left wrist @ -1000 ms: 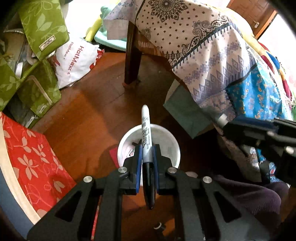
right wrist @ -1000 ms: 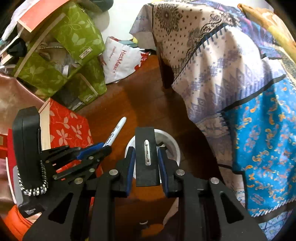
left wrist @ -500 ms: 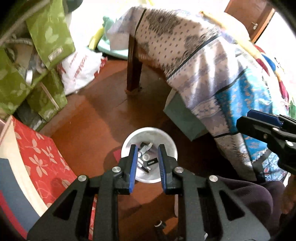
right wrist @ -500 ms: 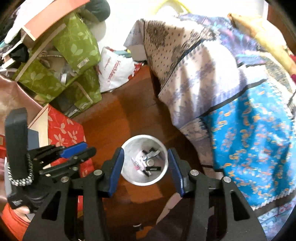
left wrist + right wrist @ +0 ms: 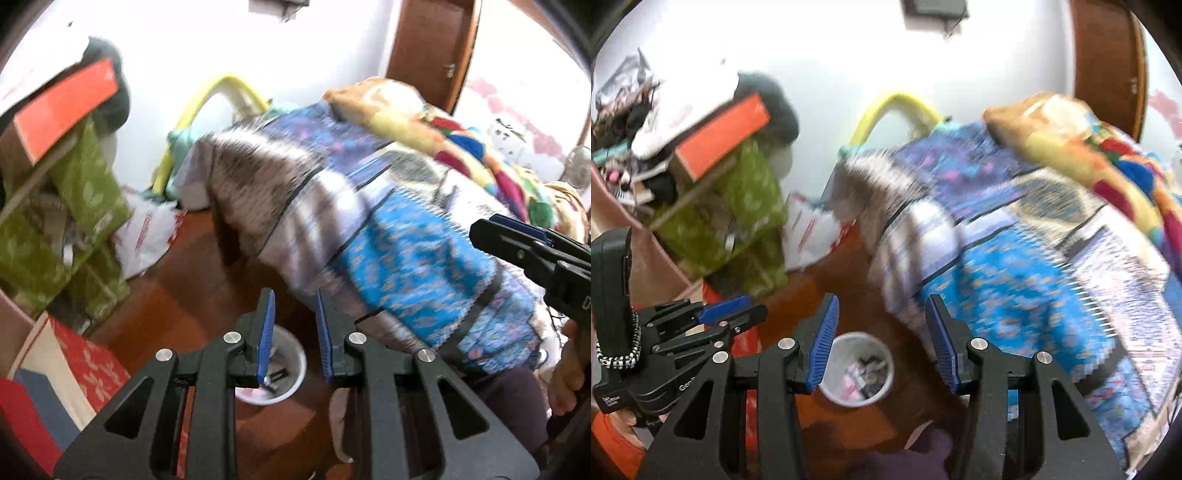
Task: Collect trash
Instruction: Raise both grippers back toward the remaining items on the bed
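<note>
A white bin stands on the wooden floor with several small dark and pink scraps inside; it also shows in the left wrist view, partly behind my fingers. My left gripper is open and empty, raised above the bin. My right gripper is open wide and empty, also above the bin. The left gripper shows from the side in the right wrist view. The right gripper shows at the right edge of the left wrist view. Both views are motion-blurred.
A table draped in patterned blue and white cloth fills the right. Green leaf-print bags, a white plastic bag and a red floral box crowd the left. A wooden door stands behind.
My left gripper let go of the marker and my right let go of the black flat piece; both dropped into the bin. Both grippers opened, rose and tilted up toward the wall.
</note>
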Demonstrator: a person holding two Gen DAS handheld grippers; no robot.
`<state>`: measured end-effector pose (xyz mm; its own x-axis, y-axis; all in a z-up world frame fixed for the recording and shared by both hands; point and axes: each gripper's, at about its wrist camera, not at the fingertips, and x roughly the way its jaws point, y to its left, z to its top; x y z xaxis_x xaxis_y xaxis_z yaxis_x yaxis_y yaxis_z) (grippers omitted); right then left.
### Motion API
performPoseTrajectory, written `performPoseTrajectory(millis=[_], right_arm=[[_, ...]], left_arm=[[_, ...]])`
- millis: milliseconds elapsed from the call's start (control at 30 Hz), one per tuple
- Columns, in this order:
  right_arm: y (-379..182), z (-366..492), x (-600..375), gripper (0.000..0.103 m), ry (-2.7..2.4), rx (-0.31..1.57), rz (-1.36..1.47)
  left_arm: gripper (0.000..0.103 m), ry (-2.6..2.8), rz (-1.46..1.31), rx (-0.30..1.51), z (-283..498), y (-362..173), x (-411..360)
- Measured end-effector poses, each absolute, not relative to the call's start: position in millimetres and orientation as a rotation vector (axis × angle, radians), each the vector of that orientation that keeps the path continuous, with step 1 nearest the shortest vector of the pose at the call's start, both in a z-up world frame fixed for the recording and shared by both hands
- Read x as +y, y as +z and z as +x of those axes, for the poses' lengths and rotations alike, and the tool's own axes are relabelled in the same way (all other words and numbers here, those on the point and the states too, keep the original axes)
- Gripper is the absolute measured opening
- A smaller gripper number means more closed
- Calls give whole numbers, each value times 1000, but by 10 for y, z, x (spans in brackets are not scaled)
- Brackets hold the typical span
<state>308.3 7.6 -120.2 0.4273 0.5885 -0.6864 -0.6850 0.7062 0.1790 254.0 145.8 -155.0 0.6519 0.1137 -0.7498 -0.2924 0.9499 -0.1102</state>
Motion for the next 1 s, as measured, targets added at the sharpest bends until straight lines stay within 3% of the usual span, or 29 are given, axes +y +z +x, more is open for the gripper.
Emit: performPoseTrajectory(millis=[367,433,533,567,700,1000], right_arm=[[-743,3187,-1012,45,631,627,-64],[-721,3233,-1193,47,602,612,-50],[-711,3355,-1489,68,530,594,-32],[-707,3383,-1559,70,508,585,-30],[-748,3609,-1919,72,400,566,-37],[-935,4113,-2483,72,273,609,-63]], left_arm=[[24,100,-182,727,3012,-1004,624],[31,72,-183,722,3163,-964,461],[34,48,-166,717,3353,-939,244],[35,41,-158,718,3408,-939,181],[52,4,-128,737,3719,-993,-108],[61,-115,-112,823,4527,-1286,-749]])
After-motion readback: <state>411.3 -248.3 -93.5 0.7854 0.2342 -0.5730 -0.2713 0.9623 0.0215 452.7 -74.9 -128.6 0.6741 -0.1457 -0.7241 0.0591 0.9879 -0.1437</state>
